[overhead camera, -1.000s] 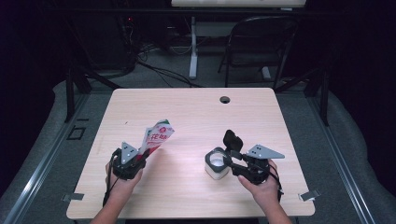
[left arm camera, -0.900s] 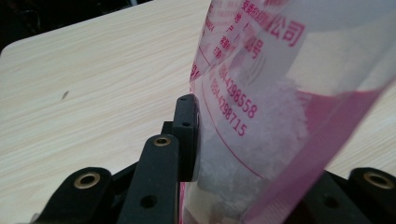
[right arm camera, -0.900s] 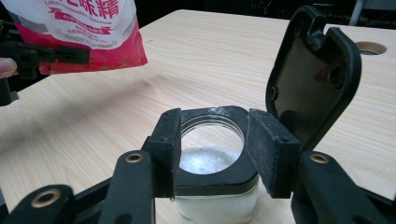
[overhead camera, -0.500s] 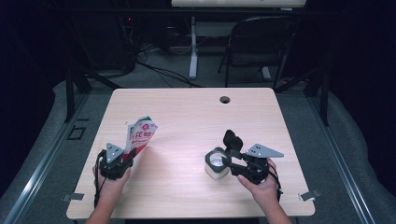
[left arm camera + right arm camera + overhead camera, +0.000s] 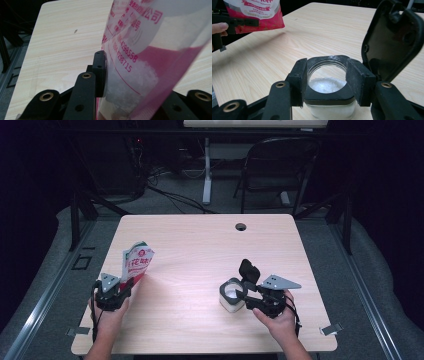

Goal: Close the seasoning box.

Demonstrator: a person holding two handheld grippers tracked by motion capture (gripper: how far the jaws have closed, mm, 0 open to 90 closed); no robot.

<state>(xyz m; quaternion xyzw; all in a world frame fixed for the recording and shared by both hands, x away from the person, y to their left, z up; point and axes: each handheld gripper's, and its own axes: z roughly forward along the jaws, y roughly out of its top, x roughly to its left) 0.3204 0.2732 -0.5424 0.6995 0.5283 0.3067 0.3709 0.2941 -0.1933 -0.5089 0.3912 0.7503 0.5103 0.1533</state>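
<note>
Left hand has slid away toward the left edge of the table, carrying the pouch with it, so pouch and jar now sit well apart; the right hand has not budged. Nearest the person, the left gripper [image 5: 114, 292] is clamped on the bag of white granules [image 5: 136, 263], jaws pressing the lower part of the pink-and-white pouch, which stands upright with its top leaning slightly right. In the left gripper view the near pad lies flat against the clear film of the bag [image 5: 150, 50], white grains heaped just behind it. Over on the right, the right gripper [image 5: 240, 295] has its jaws on either side of the neck of the square jar [image 5: 230, 296], and they have just been opening; whether the pads still press on the neck I cannot tell. In the right gripper view the jar [image 5: 329, 87] stands on the table [image 5: 200, 250], white granules inside, its black flip lid [image 5: 392, 37] hinged up and back. Beyond it the bag [image 5: 254, 12] hangs above the tabletop. Farther off, a round cable hole [image 5: 241, 226] near the table's far edge.
</note>
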